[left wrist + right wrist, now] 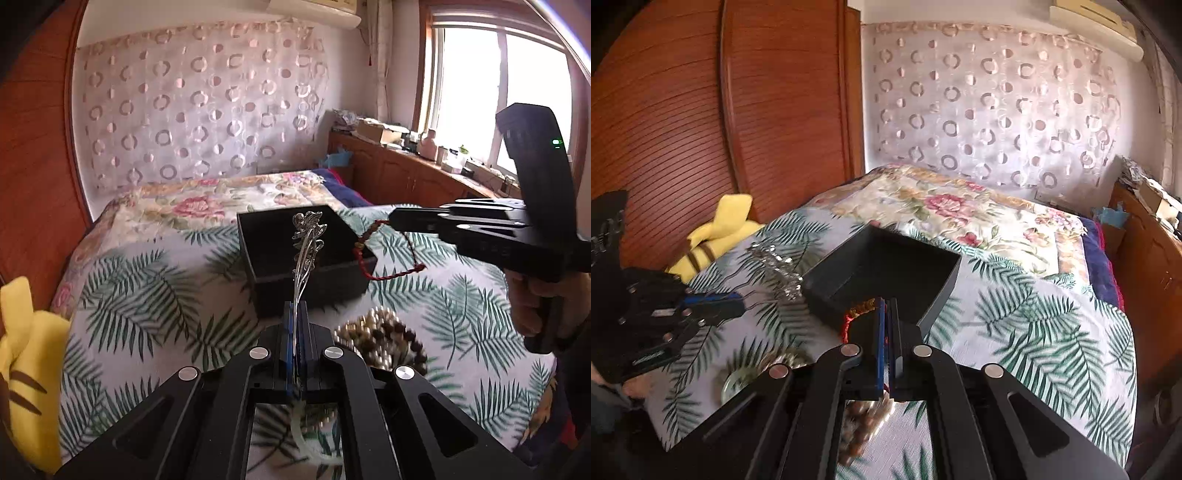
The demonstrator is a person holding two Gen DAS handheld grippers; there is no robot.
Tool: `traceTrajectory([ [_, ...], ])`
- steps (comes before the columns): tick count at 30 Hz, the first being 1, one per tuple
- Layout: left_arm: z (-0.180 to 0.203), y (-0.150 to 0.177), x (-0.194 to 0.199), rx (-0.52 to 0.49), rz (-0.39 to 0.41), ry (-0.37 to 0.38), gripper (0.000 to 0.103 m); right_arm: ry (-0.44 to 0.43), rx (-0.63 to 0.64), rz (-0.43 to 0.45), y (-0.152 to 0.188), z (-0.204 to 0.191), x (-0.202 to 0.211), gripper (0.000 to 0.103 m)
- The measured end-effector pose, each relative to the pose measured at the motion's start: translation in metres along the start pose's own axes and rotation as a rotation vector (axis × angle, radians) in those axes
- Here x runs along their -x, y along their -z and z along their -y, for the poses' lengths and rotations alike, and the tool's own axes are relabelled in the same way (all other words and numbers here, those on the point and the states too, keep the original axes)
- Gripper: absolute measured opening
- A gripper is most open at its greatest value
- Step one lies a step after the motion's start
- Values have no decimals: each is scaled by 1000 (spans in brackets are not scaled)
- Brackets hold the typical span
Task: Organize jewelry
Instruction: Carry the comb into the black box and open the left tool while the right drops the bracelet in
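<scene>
Left gripper (295, 314): fingers closed tight on the stem of a silver hairpin (306, 243), ornate end up, held above the bed (147, 280) just near of the open black box (295, 254). Right gripper (886, 306): fingers closed on a red cord bracelet (384, 254), which dangles by the box's right edge. Pile of bead strands (380, 339) lies on the leaf-print cover, near side of box. Yellow plush (26, 369) at far left.
</scene>
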State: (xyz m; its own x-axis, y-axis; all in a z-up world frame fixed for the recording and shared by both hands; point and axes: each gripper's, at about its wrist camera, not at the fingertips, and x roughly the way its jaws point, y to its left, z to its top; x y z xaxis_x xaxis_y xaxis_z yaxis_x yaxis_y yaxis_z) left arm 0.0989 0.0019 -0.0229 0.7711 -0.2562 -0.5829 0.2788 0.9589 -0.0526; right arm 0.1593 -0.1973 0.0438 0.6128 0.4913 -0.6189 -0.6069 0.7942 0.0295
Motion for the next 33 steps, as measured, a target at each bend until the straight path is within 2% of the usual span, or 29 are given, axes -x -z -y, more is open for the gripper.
traceTrajectory([
  [8, -6, -29, -25, 1, 10, -12, 1, 13, -25, -12, -22, 14, -34, 2],
  [13, -12, -43, -46, 12, -3, -16, 1, -20, -54, -47, -27, 23, -57, 4],
  [14, -13, -45, -50, 13, -9, -17, 1, -20, -60, -50, -27, 24, -59, 10],
  [15, -14, -46, -56, 14, -19, -18, 1, -23, -69, -54, -27, 27, -60, 23],
  [17, -14, -49, -65, 12, -32, -20, 1, -26, -84, -46, -26, 30, -58, 31],
  [27, -8, -48, -102, -2, -101, -44, 1, -41, -95, -35, -12, 34, -32, 31],
  [33, -8, -46, -102, 5, -106, -50, 3, -54, -76, -34, 0, 25, -19, 31],
])
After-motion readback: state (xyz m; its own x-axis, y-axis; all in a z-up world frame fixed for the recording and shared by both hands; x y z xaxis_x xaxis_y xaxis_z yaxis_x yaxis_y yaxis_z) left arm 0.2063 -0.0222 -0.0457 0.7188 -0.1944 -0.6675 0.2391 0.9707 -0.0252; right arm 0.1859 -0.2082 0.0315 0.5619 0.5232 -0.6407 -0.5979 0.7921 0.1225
